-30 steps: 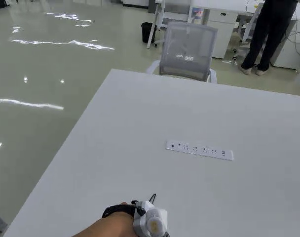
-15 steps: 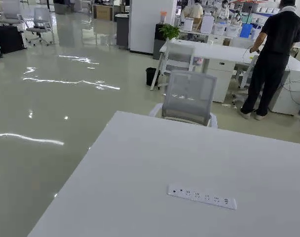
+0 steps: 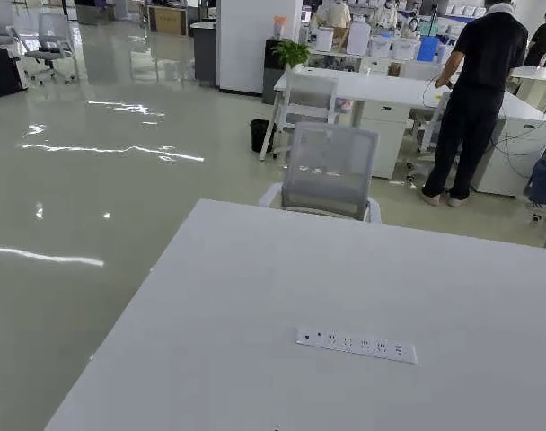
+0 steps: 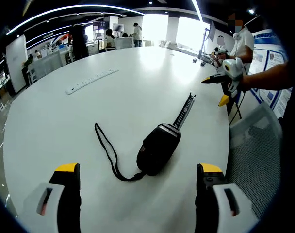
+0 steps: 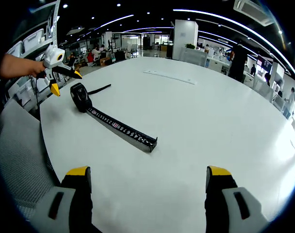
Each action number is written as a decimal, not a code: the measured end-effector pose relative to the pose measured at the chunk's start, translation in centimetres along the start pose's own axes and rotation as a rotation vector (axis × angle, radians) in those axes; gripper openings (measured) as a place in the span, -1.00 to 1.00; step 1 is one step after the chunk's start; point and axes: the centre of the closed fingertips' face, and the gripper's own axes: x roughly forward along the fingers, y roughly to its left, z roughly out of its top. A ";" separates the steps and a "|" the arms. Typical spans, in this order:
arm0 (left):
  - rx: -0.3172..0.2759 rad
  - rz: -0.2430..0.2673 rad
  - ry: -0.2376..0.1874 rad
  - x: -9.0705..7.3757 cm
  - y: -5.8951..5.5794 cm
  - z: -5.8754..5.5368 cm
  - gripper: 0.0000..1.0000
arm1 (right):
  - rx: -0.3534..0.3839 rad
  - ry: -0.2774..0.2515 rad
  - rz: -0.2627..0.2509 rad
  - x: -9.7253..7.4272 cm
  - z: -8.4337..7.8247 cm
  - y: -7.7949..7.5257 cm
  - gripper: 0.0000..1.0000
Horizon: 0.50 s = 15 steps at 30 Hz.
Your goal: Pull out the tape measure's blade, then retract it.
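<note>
A black tape measure (image 4: 158, 148) lies on the white table (image 4: 138, 73) with its blade (image 4: 185, 109) pulled out and its wrist strap (image 4: 106, 150) looped beside it. My left gripper (image 4: 139, 169) is open just short of the case, with nothing between its jaws. In the right gripper view the case (image 5: 79, 96) sits at the far left and the blade (image 5: 121, 128) runs toward me, its hook end flat on the table. My right gripper (image 5: 147, 171) is open, a short way back from that end. Each gripper shows in the other's view: right gripper (image 4: 225, 80), left gripper (image 5: 57, 73).
A white power strip (image 3: 356, 344) lies flat mid-table. A grey mesh chair (image 3: 329, 171) stands at the far edge, and a person (image 3: 475, 99) stands at another desk behind it. Another mesh chair (image 4: 254, 155) is beside the near table edge.
The head camera has tilted up, so the hand and gripper at the bottom edge a second ago have left the picture. The table and power strip have not moved.
</note>
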 end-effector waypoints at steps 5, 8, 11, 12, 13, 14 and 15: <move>-0.052 0.024 -0.016 -2.0 -0.3 -2.2 0.98 | 0.021 -0.017 -0.012 -1.1 -0.5 0.6 1.00; -0.081 0.055 -0.046 -3.4 -0.3 -3.0 0.98 | 0.010 -0.016 -0.017 -1.4 -1.1 0.8 1.00; -0.140 0.075 -0.106 -4.7 -0.6 -3.4 0.98 | 0.012 -0.022 -0.029 -2.1 -1.4 0.9 1.00; -0.137 0.084 -0.121 -5.0 -0.6 -3.5 0.98 | 0.019 -0.022 -0.034 -2.2 -1.6 0.9 1.00; -0.122 0.101 -0.143 -5.4 -0.5 -3.4 0.98 | 0.026 -0.027 -0.037 -2.4 -1.6 0.9 1.00; -0.106 0.124 -0.175 -5.9 -0.4 -3.3 0.98 | 0.034 -0.038 -0.037 -2.6 -1.6 1.0 1.00; -0.111 0.139 -0.192 -6.3 -0.3 -3.3 0.98 | 0.038 -0.044 -0.036 -2.7 -1.6 1.1 1.00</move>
